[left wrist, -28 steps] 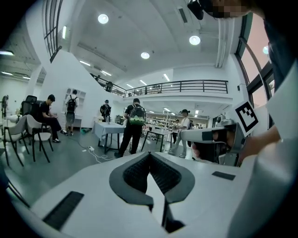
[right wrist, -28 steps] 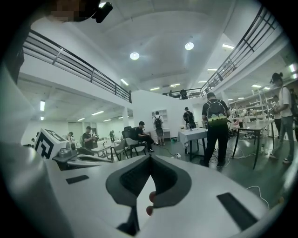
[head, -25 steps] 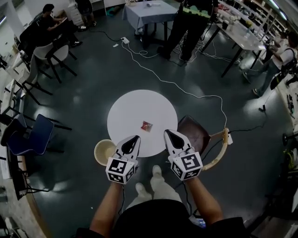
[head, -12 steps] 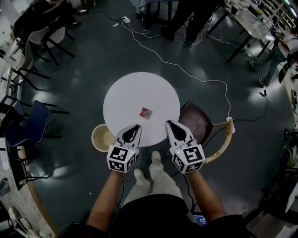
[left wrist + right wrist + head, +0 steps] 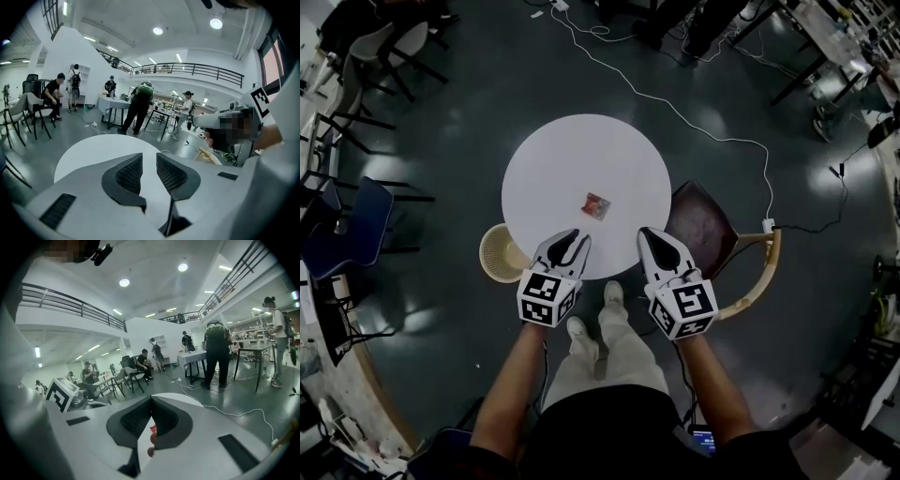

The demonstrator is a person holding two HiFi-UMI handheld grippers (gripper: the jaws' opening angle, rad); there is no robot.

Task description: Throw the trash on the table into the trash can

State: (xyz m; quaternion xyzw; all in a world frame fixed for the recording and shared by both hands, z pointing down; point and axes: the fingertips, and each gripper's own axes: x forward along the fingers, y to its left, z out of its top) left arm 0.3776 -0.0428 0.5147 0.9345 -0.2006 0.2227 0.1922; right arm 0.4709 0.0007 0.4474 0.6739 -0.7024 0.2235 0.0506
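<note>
A round white table [image 5: 581, 159] stands on dark floor, and one small red crumpled wrapper [image 5: 595, 204] lies on it, right of centre and toward the near rim, with bare white top on every side. The left gripper [image 5: 574, 238] and right gripper [image 5: 645, 232] hang over the near edge, the wrapper ahead between them and touching neither. The left jaws have just been opening and stand narrowly apart with nothing between them. The right jaws meet at the tips; a red blur low behind them is probably the wrapper beyond. A cream woven trash can [image 5: 499, 255] sits half under the rim just beside the left gripper. A brown wooden-armed chair [image 5: 705, 232] crowds the right edge.
</note>
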